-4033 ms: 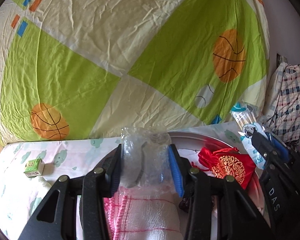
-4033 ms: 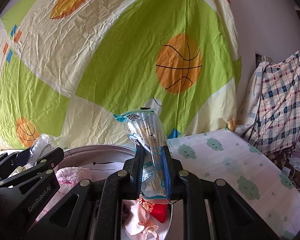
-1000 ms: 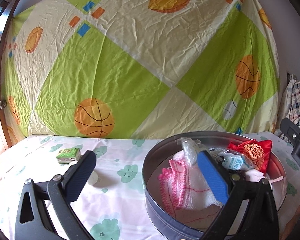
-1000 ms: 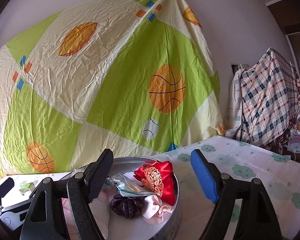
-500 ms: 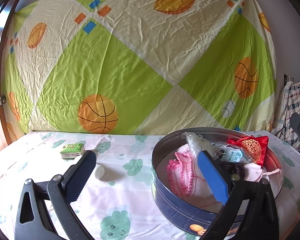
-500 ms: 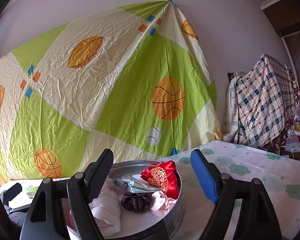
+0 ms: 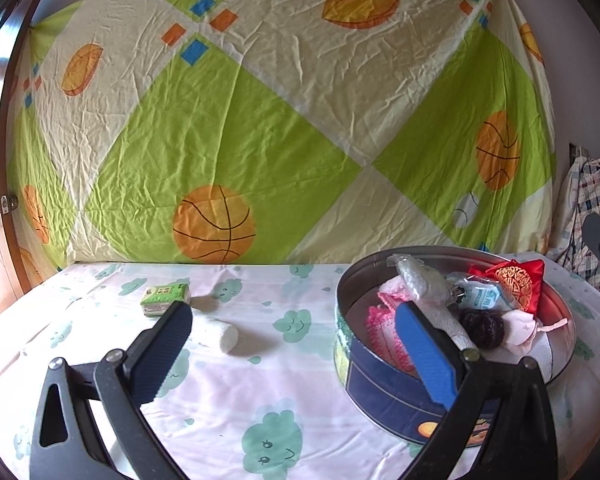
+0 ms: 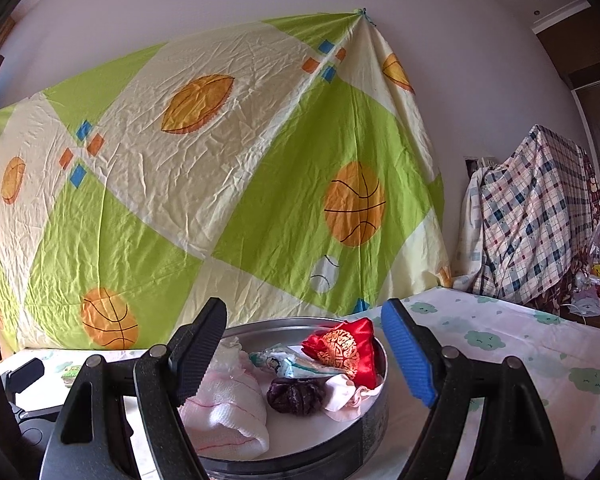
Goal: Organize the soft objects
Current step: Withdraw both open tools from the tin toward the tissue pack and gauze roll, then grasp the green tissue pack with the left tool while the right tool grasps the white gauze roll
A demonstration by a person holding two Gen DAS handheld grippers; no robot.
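Grippers both spread wide, nothing between the jaws of either. Left gripper (image 7: 296, 356) hangs over the desk (image 7: 236, 400), which is covered by a white cloth with green cloud prints; its blue-padded finger overlaps the near wall of the round tin (image 7: 380, 392) in the left wrist view. Right gripper (image 8: 304, 356) sits level in front of the same tin (image 8: 374, 400), rim between its fingers in the right wrist view.

Tin: dark blue printed wall, bare metal inside, standing toward the right side of the desk. Contents, all soft goods:
- white towel with pink trim (image 8: 228, 412), rolled, at the left of the tin; pink edge (image 7: 384, 320) visible in the left wrist view.
- clear plastic-wrapped bundle (image 7: 416, 280) lying on top of the towel, against the far-left rim.
- light blue printed packet (image 7: 480, 296) near the middle, far side.
- red embroidered pouch (image 8: 346, 350) with gold pattern, propped against the far-right rim.
- dark purple scrunchie (image 8: 296, 396) on the tin floor, just beside a pale pink cloth item (image 8: 342, 394) to its right.

Outside the tin, on the desk's left half:
- small green and white packet (image 7: 164, 298), toward the far edge.
- white roll (image 7: 220, 336), lying on its side, nearer than the packet, well apart from the tin.

Background: green and cream sheet with basketball prints (image 7: 284, 120) hung behind the far edge of the desk; plaid cloth (image 8: 536, 220) draped over something beyond the right end.
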